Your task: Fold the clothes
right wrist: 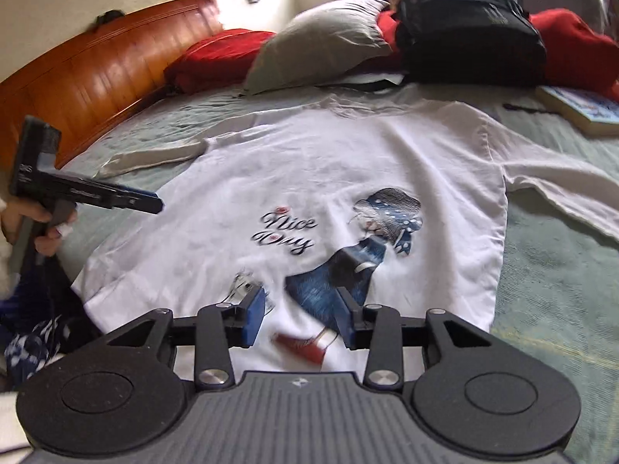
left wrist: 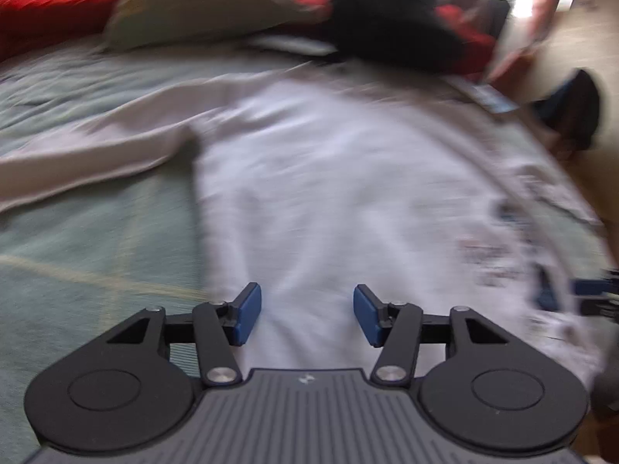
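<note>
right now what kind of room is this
Most likely a bedroom: a white shirt lies spread on a bed with a green cover, a wooden headboard and a grey pillow.

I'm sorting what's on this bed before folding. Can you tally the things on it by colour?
White: 1, the printed shirt
Red: 2, cushion and bedding
Grey: 1, pillow
Black: 1, backpack
Blue-covered: 1, book
Total: 6
</note>
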Motion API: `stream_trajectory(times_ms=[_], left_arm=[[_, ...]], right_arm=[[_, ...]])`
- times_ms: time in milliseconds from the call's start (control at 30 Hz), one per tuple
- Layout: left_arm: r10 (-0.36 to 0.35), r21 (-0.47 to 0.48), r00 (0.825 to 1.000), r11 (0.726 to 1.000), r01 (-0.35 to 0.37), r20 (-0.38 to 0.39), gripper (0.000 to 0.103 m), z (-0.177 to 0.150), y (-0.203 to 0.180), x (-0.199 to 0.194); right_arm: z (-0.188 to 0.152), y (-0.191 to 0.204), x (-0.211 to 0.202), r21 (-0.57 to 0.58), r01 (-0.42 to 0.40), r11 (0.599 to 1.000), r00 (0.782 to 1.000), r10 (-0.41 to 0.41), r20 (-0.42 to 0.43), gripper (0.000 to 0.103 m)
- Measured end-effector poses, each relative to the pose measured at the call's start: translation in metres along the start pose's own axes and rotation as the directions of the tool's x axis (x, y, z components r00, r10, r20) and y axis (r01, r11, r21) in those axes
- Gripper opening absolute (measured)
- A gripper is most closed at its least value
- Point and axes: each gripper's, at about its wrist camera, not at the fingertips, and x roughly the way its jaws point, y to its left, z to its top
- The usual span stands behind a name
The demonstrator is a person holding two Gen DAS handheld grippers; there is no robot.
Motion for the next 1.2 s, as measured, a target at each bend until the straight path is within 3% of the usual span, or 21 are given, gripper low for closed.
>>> stream_trajectory(times_ms=[33, 100, 167, 200, 267, 433, 500, 567, 633, 667, 700, 733, 933, 1033, 1067, 1200], left_arm=[[0.017, -0.030, 1.000, 0.999, -0.017, 0.018, 0.039, 0.001, 0.008, 0.001], [-0.009, -0.108, 1.000, 0.994, 0.011, 0.021, 0.038, 0.004, 0.024, -0.008], [-0.026, -0.113, 0.999, 0.993, 0.031, 0.040, 0.043, 0.011, 0.028, -0.020], [-0.033, -0.105, 0.998, 0.994, 0.039, 0.062, 0.053, 0.016, 0.029, -0.025], [-0.063, -0.118, 0.994, 0.990, 0.074, 0.093, 0.054, 0.028, 0.034, -0.028], [-0.079, -0.224, 0.993, 0.970, 0.097, 0.087, 0.051, 0.053, 0.048, 0.008], [-0.174, -0.266, 0.980, 0.944, 0.194, 0.096, 0.051, 0.056, 0.052, 0.019], [-0.286, -0.276, 0.954, 0.913, 0.301, 0.096, 0.054, 0.056, 0.051, 0.029], [-0.244, -0.240, 0.968, 0.938, 0.252, 0.061, 0.054, 0.057, 0.042, 0.039], [-0.171, -0.208, 0.985, 0.962, 0.175, 0.037, 0.051, 0.057, 0.038, 0.044], [-0.125, -0.167, 0.992, 0.977, 0.129, 0.037, 0.040, 0.056, 0.036, 0.046], [-0.081, -0.125, 0.996, 0.988, 0.086, 0.042, 0.036, 0.056, 0.034, 0.047], [0.010, 0.022, 0.999, 1.000, -0.011, 0.050, 0.035, 0.051, 0.028, 0.031], [-0.004, 0.158, 0.997, 0.987, -0.008, 0.077, 0.050, 0.044, 0.009, 0.005], [-0.023, 0.217, 0.996, 0.976, 0.004, 0.083, 0.051, 0.041, -0.001, -0.004], [-0.121, 0.465, 0.991, 0.882, 0.081, 0.057, 0.060, 0.008, -0.050, -0.034]], right_arm=[[0.000, -0.005, 0.004, 0.022, 0.008, 1.000, 1.000, -0.008, -0.009, 0.044], [-0.004, -0.017, 0.008, 0.056, 0.048, 0.997, 0.999, -0.046, -0.028, 0.045], [-0.008, -0.028, 0.006, 0.072, 0.077, 0.994, 0.996, -0.074, -0.039, 0.045], [-0.009, -0.034, 0.004, 0.081, 0.077, 0.994, 0.996, -0.074, -0.039, 0.045], [-0.007, -0.042, 0.000, 0.103, 0.067, 0.992, 0.998, -0.064, -0.029, 0.045], [0.013, -0.048, -0.001, 0.111, 0.056, 0.992, 0.998, -0.058, 0.016, 0.047], [0.020, -0.047, 0.001, 0.100, 0.043, 0.994, 0.999, -0.046, 0.023, 0.049], [0.024, -0.047, 0.005, 0.090, 0.032, 0.995, 0.999, -0.034, 0.021, 0.052], [0.028, -0.050, 0.012, 0.093, 0.020, 0.995, 1.000, -0.021, 0.009, 0.053], [0.030, -0.052, 0.018, 0.097, 0.014, 0.995, 1.000, -0.014, -0.003, 0.053], [0.031, -0.055, 0.025, 0.098, 0.010, 0.995, 1.000, -0.008, -0.018, 0.054], [0.032, -0.057, 0.031, 0.099, 0.006, 0.995, 0.999, -0.003, -0.033, 0.057], [0.018, -0.055, 0.033, -0.101, 0.067, 0.993, 0.992, -0.077, -0.103, 0.057], [0.015, -0.051, 0.016, -0.150, 0.118, 0.982, 0.984, -0.136, -0.117, 0.057], [0.016, -0.047, 0.011, -0.168, 0.129, 0.977, 0.983, -0.149, -0.111, 0.057], [0.030, -0.003, 0.019, -0.243, 0.046, 0.969, 0.996, -0.062, -0.059, 0.058]])
